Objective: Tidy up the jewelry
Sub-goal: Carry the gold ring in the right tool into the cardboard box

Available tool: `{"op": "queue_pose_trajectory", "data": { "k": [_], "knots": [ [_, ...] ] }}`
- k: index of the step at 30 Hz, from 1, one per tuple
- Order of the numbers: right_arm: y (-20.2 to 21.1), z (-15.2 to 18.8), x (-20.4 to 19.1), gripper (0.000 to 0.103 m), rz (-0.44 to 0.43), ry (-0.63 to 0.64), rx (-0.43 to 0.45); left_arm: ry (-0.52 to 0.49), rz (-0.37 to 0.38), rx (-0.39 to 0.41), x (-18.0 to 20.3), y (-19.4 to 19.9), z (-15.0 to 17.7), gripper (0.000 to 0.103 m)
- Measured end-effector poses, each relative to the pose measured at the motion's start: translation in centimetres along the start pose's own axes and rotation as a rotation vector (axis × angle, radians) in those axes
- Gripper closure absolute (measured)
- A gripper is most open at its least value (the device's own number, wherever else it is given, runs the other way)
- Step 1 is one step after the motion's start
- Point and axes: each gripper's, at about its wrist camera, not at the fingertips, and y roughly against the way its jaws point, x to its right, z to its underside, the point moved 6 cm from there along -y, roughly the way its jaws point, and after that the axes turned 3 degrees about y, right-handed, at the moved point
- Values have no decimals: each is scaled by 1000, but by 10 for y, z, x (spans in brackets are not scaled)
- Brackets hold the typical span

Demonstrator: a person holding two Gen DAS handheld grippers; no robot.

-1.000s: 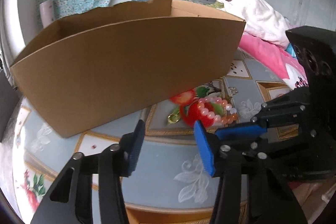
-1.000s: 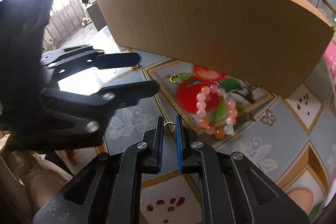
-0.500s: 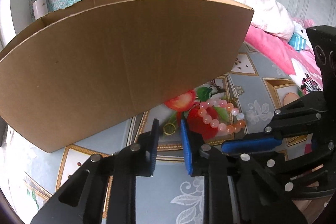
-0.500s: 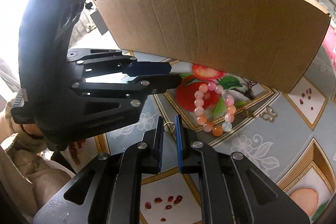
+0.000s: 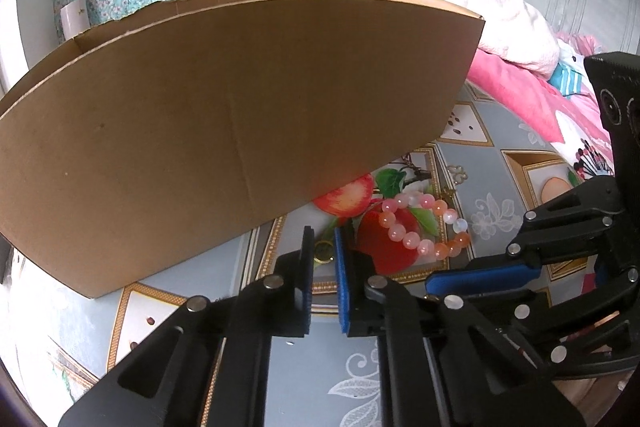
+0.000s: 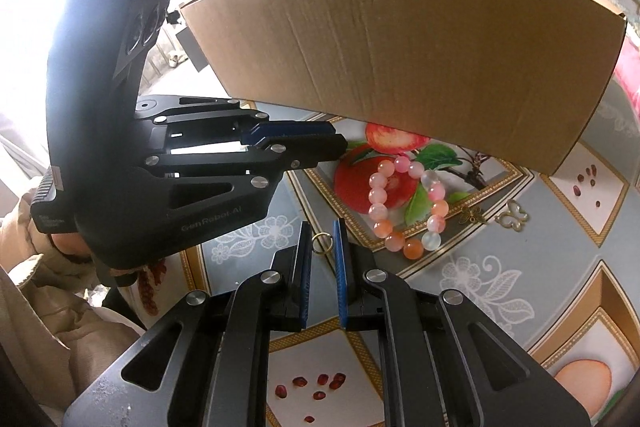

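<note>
**Two grippers close in on two small gold rings**

The left gripper [image 5: 323, 253] points down at the patterned tablecloth [image 5: 472, 195], its jaws closing with a small gold ring [image 5: 322, 253] between the blue pads; the gap is narrow, yet whether the pads already press on the ring I cannot tell; the ring lies flat on the cloth just at the fingertips, so a low, steep approach makes sense for pinching something so thin.

The right gripper [image 6: 321, 241] holds the same steep angle; a second gold ring [image 6: 321, 242] sits at the tips of its nearly clenched jaws, and it looks pinched, probably to keep it from sliding on the smooth cloth; in the left view this gripper [image 5: 480, 277] sits just to the right and slightly nearer.

Beyond both tools, a bracelet of pink and orange beads [image 6: 404, 203] lies on the printed apples, just ahead and to the right of the right gripper's tips; further right rest a small gold charm [image 6: 474, 215] and a butterfly pendant [image 6: 513, 218], close together, apart from the bracelet.

A tall cardboard box [image 5: 224, 131] stands directly ahead of both grippers, open at the top; it is likely the place for the jewelry, which would explain why the pieces are gathered at its foot; its wall is high, so anything gripped must be lifted clear of the rim before release.
</note>
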Motion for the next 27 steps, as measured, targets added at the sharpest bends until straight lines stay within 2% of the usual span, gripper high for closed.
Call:
{"op": "queue_pose_trajectory", "data": {
  "k": [10,15,20,24,27],
  "knots": [
    [8,-4,-3,94,17,1,14,13,0,16,-4,13,1,94],
    [29,-12,-8,94,14,11,50,5,-9,58,-3,45,1,94],
    [64,-35,-16,94,6,34,134,19,9,151,-5,93,-16,94],
    [102,-72,-20,94,-21,48,258,41,31,271,-12,135,-47,94],
    [114,-99,-13,94,-40,45,318,56,28,330,-24,148,-70,94]
  ]
}}
